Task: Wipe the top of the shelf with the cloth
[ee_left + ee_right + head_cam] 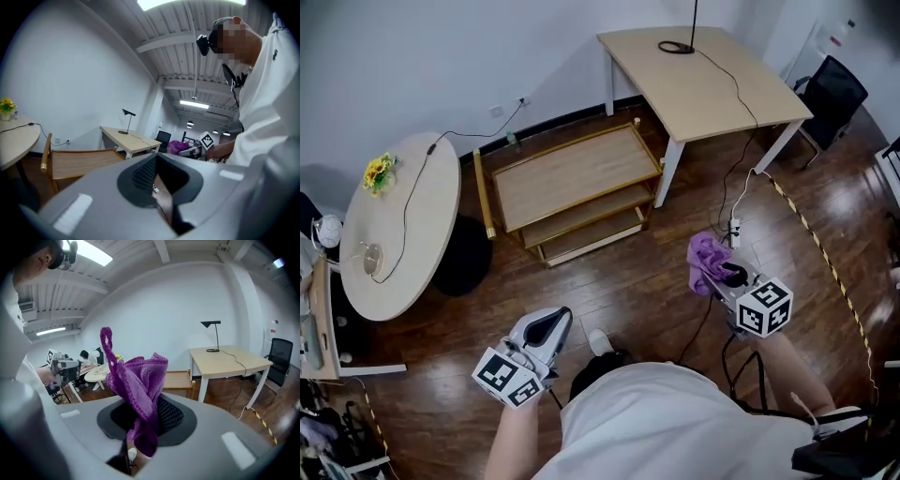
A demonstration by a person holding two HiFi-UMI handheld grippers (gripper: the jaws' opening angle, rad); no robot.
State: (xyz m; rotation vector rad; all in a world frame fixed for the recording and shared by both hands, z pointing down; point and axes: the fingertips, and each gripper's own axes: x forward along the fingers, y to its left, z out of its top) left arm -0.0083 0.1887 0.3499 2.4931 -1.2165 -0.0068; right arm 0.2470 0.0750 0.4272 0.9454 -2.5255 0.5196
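Note:
The low wooden shelf (pixel 572 178) with a gold frame stands by the wall, well ahead of both grippers; its top is bare. A purple knitted cloth (pixel 706 261) bunches up from my right gripper (pixel 722 274), which is shut on it, right of the shelf and over the floor. In the right gripper view the cloth (pixel 140 380) rises between the jaws of the right gripper (pixel 145 420) and hides part of the shelf (pixel 180 379). My left gripper (pixel 546 330) is held low near the person's body, jaws together with nothing in them. The left gripper view shows the left gripper (pixel 157 180), the shelf (pixel 79 161) and the cloth (pixel 177 146).
A rectangular desk (pixel 703 80) with a lamp base (pixel 675 47) and a trailing cable stands right of the shelf. An oval white table (pixel 394 225) with yellow flowers (pixel 379 171) is at left, a black stool (pixel 464 255) beside it. A power strip (pixel 734 230) lies on the floor.

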